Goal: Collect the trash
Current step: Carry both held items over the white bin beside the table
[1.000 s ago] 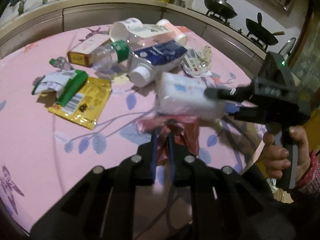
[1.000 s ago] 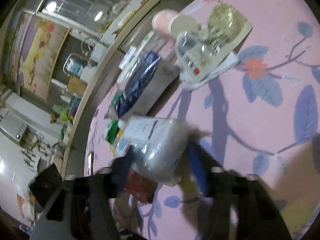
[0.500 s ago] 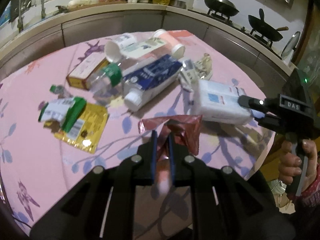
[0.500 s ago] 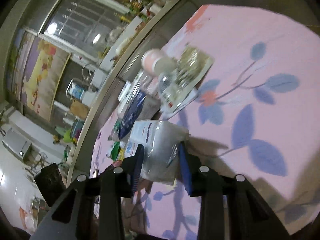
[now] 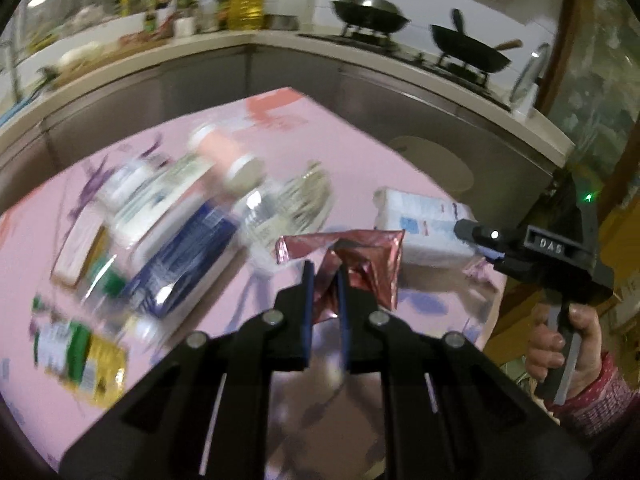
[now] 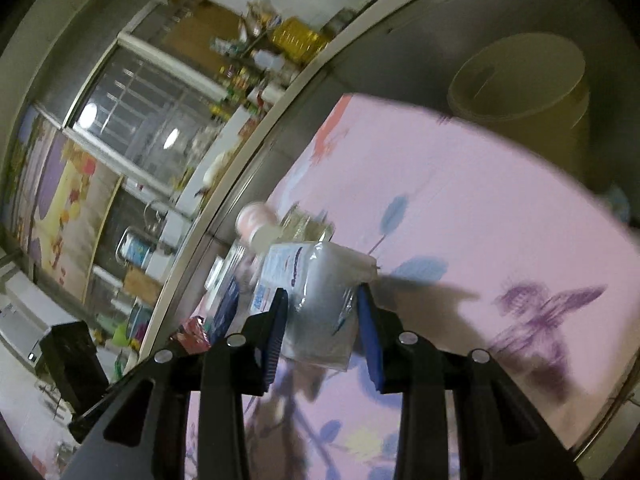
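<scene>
My left gripper (image 5: 323, 270) is shut on a crumpled red foil wrapper (image 5: 360, 256) and holds it above the pink floral tablecloth (image 5: 360, 152). My right gripper (image 6: 322, 300) is shut on a white tissue pack in clear plastic (image 6: 316, 280), lifted off the table; the pack also shows in the left wrist view (image 5: 420, 224), with the right gripper (image 5: 472, 236) at its right end. More trash lies on the table at left: a blue-and-white tube (image 5: 180, 264), a pink cup (image 5: 228, 156), a yellow packet (image 5: 100, 372).
A beige round bin (image 6: 528, 92) stands beyond the table's far corner. A steel kitchen counter (image 5: 240, 64) curves around the table, with woks (image 5: 368, 12) on a stove at the back right. The table edge runs close on the right.
Both grippers have risen and moved toward the table's far right corner, carrying the wrapper and the tissue pack. The bin has come into the right wrist view.
</scene>
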